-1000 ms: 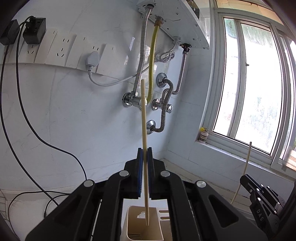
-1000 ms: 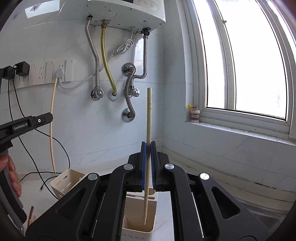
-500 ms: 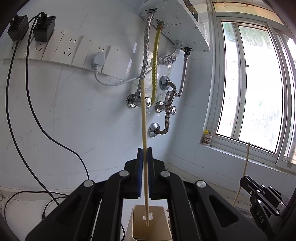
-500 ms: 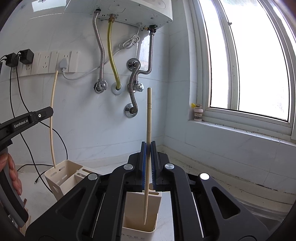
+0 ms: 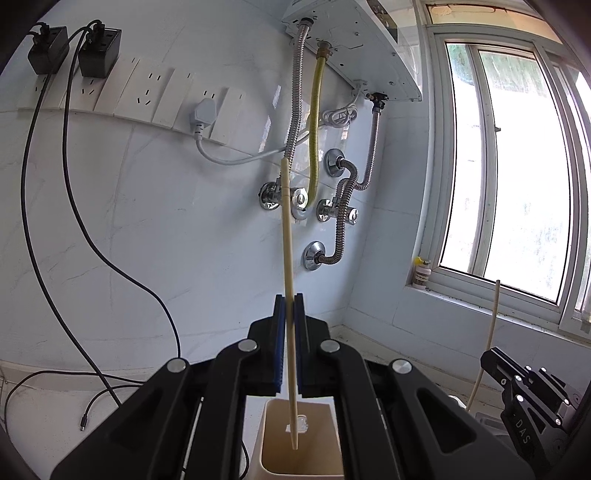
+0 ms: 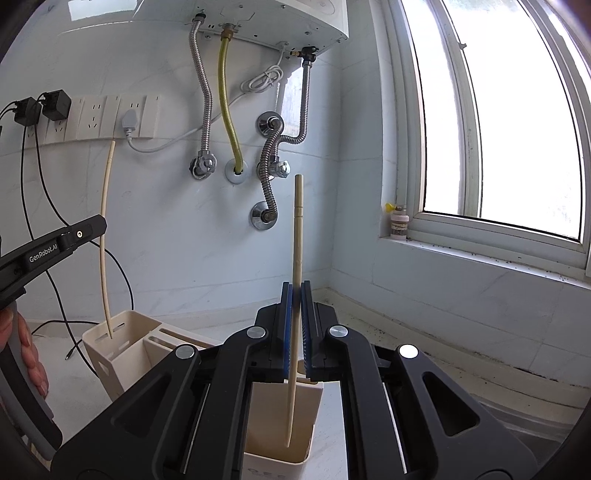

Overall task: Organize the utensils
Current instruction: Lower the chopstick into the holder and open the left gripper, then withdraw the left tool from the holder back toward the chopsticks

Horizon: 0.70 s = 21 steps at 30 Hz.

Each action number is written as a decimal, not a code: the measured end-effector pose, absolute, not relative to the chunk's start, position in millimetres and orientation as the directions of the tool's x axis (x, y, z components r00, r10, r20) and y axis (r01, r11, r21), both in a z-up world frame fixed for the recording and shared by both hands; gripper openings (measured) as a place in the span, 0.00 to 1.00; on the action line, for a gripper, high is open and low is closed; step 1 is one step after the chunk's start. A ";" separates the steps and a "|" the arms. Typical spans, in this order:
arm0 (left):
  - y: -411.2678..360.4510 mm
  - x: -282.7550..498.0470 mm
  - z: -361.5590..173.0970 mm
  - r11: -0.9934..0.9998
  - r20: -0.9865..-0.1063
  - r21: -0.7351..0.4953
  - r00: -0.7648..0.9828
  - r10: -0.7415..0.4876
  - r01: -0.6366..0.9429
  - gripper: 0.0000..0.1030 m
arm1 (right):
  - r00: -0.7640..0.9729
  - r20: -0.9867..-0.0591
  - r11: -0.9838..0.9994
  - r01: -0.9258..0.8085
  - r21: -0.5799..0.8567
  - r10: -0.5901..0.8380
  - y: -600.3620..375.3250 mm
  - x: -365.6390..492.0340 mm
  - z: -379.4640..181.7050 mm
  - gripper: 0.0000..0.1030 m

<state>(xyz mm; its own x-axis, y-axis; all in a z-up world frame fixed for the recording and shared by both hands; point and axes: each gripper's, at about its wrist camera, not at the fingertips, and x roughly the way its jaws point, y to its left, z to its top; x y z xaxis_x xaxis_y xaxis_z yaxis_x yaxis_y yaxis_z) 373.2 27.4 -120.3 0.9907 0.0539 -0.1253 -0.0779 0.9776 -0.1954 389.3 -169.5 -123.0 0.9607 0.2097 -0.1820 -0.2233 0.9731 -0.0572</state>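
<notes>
My left gripper [image 5: 290, 299] is shut on a pale chopstick [image 5: 286, 236] held upright, its thin tip down inside a cream utensil holder [image 5: 301, 469]. My right gripper [image 6: 296, 286] is shut on a second chopstick [image 6: 297, 236], its tip inside a white square holder [image 6: 280, 454]. In the right wrist view the left gripper [image 6: 55, 247] shows at the left with its chopstick [image 6: 105, 236] dipping into the cream holder [image 6: 107, 350]. In the left wrist view the right gripper [image 5: 532, 391] and its chopstick [image 5: 487, 339] show at the right.
A white tiled wall with a socket strip [image 5: 122, 96], black adapters and hanging cables stands behind. A water heater [image 6: 258, 18] with metal hoses and valves hangs above. A window [image 6: 498, 122] with a small bottle [image 6: 399, 223] on its sill is at the right.
Both grippers have lowered and tilted forward a little, so the chopstick tips sit deeper in their holders. In the right wrist view the cream holder has come further into sight.
</notes>
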 end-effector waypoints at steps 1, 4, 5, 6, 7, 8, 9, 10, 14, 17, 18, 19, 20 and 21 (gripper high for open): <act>26.2 373.0 -121.2 0.978 -0.126 -0.193 0.991 0.055 -0.079 0.04 | 0.960 -0.185 0.973 -0.225 -0.055 0.211 -169.6 390.1 -123.8 0.04; 21.3 373.3 -124.4 0.981 -0.131 -0.178 0.990 0.051 -0.074 0.04 | 0.957 -0.193 0.973 -0.228 -0.048 0.215 -170.1 393.5 -125.8 0.05; 19.4 373.8 -125.5 0.982 -0.140 -0.171 0.989 0.050 -0.074 0.05 | 0.955 -0.198 0.971 -0.235 -0.044 0.222 -170.3 394.6 -126.1 0.05; 18.1 374.2 -125.9 0.983 -0.151 -0.167 0.987 0.052 -0.078 0.08 | 0.950 -0.206 0.968 -0.248 -0.035 0.236 -171.0 395.9 -126.1 0.13; 17.5 374.0 -126.1 0.983 -0.156 -0.170 0.987 0.047 -0.074 0.12 | 0.950 -0.200 0.968 -0.250 -0.024 0.240 -172.6 394.9 -125.7 0.29; 17.0 373.2 -126.3 0.983 -0.160 -0.171 0.986 0.045 -0.073 0.27 | 0.953 -0.181 0.969 -0.247 -0.008 0.242 -175.6 392.6 -124.1 0.35; 17.2 371.7 -126.3 0.982 -0.159 -0.173 0.986 0.044 -0.071 0.46 | 0.956 -0.168 0.970 -0.245 0.002 0.241 -178.0 391.1 -122.2 0.39; 18.6 369.2 -125.7 0.981 -0.152 -0.184 0.988 0.040 -0.068 0.51 | 0.957 -0.166 0.970 -0.242 0.004 0.239 -179.4 391.2 -120.6 0.39; 23.0 362.0 -119.8 0.977 -0.145 -0.193 0.987 0.063 -0.091 0.51 | 0.961 -0.164 0.975 -0.222 0.022 0.223 -187.4 393.6 -116.4 0.39; 25.7 356.4 -114.2 0.977 -0.142 -0.187 0.987 0.076 -0.103 0.51 | 0.965 -0.155 0.977 -0.212 0.029 0.214 -192.4 391.8 -112.1 0.39; 26.8 354.8 -111.9 0.977 -0.147 -0.186 0.986 0.078 -0.105 0.51 | 0.965 -0.153 0.977 -0.211 0.032 0.213 -193.6 391.1 -110.1 0.39; 27.7 352.5 -109.5 0.977 -0.149 -0.185 0.986 0.080 -0.107 0.51 | 0.965 -0.153 0.977 -0.210 0.035 0.213 -194.7 390.2 -107.9 0.39; 28.6 349.2 -106.5 0.977 -0.146 -0.180 0.986 0.084 -0.110 0.51 | 0.965 -0.151 0.977 -0.210 0.039 0.213 -196.5 388.7 -105.7 0.39; 29.6 345.6 -103.3 0.978 -0.142 -0.175 0.986 0.091 -0.116 0.54 | 0.966 -0.147 0.977 -0.209 0.041 0.213 -197.9 387.3 -103.4 0.42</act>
<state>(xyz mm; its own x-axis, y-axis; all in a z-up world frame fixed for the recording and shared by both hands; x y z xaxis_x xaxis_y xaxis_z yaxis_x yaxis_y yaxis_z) 345.6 29.6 -103.3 0.9857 0.0912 -0.1419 -0.1156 0.9778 -0.1748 387.3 -197.9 -103.4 0.9659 0.2132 -0.1472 -0.2093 0.9770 0.0415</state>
